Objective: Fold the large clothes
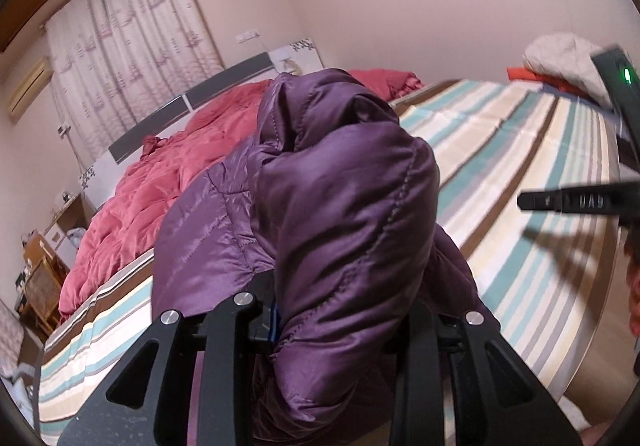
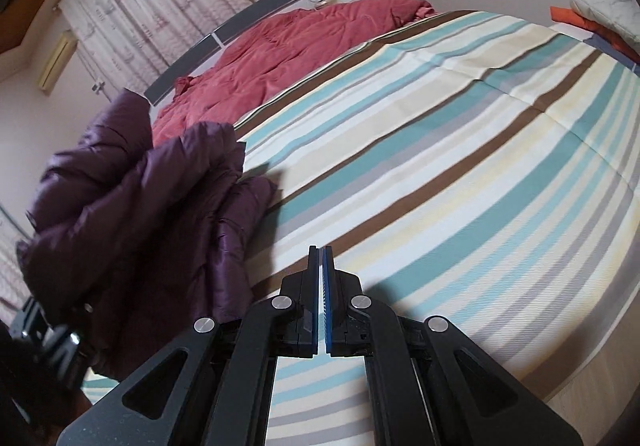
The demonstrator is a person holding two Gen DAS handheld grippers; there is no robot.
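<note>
Striped bedspread fills the view beneath both tools. Left gripper clamps the bunched purple jacket, lifted before it; right gripper, closed and empty, hovers beside the jacket.

Purple quilted puffer jacket, shiny and puffy, bunching up in a crumpled heap, being lifted partly above the striped bedsheet, lower folds trailing onto the bedsheet's near left edge.
</note>
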